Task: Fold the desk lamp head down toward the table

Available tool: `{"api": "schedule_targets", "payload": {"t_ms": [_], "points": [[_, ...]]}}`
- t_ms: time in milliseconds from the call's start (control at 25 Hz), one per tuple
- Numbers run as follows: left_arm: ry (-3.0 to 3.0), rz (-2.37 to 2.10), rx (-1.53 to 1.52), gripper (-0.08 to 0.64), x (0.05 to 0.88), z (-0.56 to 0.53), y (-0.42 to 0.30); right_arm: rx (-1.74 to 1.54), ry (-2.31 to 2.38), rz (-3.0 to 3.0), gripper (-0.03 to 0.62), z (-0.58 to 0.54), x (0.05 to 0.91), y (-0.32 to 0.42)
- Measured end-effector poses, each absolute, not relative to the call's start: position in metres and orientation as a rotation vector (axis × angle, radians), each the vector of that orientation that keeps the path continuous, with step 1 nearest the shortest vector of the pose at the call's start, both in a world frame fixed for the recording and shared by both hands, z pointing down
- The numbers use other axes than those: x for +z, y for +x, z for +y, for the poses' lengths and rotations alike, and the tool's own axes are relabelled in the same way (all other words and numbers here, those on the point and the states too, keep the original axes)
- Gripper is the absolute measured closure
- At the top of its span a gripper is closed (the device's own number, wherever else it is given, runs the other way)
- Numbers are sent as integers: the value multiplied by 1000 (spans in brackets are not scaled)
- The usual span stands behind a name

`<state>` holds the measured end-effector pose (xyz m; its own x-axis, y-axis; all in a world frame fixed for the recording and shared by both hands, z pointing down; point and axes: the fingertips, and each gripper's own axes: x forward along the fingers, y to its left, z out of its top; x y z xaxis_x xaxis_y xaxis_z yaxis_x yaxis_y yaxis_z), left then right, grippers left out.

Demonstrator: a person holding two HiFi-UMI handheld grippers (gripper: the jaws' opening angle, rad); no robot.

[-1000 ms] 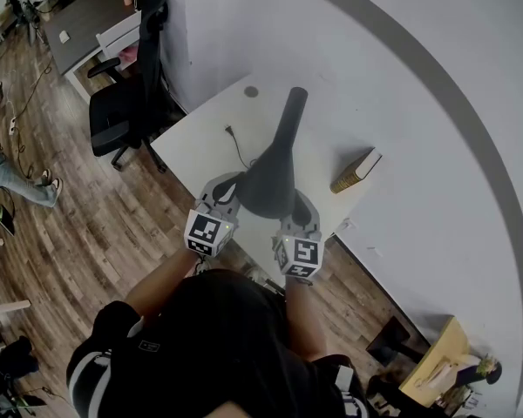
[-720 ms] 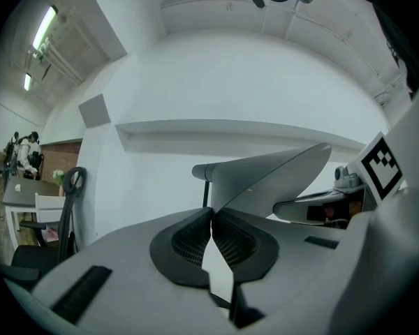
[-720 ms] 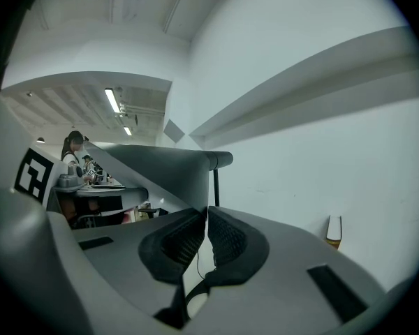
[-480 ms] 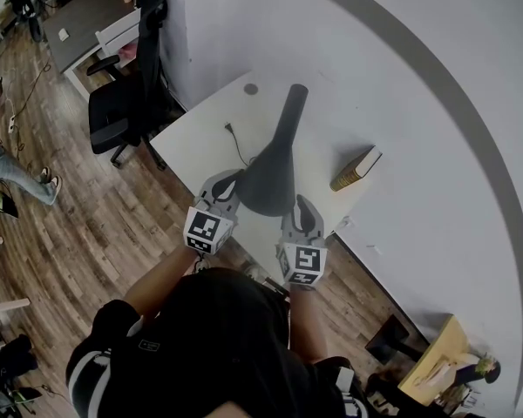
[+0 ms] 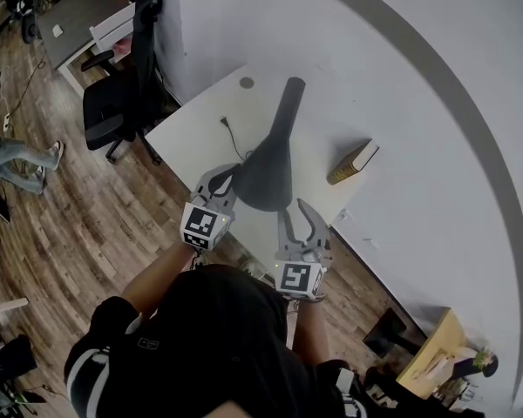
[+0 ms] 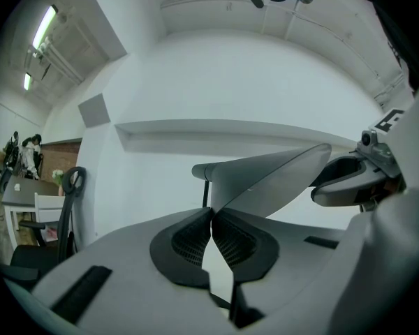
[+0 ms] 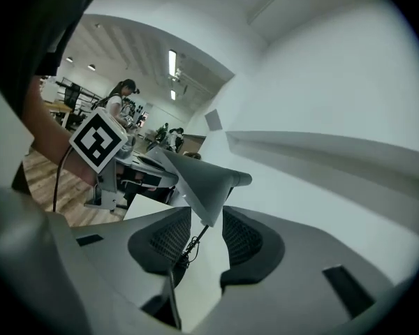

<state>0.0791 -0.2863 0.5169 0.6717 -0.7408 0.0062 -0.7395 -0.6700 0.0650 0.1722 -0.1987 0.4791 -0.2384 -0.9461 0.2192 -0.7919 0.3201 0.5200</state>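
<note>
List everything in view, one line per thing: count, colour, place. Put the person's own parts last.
desk lamp: one, dark grey, on the table, head near its front edge
table: one, white, against the wall
book: one, brown, table's right end by the wall
cable: one, black, on the table beside the lamp's stem
office chair: one, black, left of the table
floor: one, brown wood, around the table
left gripper: one, grey, shut on the desk lamp's rim
right gripper: one, grey, jaws opening, clear of the lamp, holding nothing
</note>
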Motion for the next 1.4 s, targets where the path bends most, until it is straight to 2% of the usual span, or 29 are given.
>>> {"api": "schedule_targets", "payload": {"t_ms": [440, 680, 1400], "points": [[2819, -1243, -28, 529, 519, -285, 80, -625, 1424, -1991, 440, -205, 470, 155], [2827, -1240, -12, 529, 520, -287, 81, -653, 1419, -2007, 499, -210, 469, 149], [2790, -1215, 32, 526, 543, -275, 67, -686, 1405, -1969, 509, -211, 472, 150]]}}
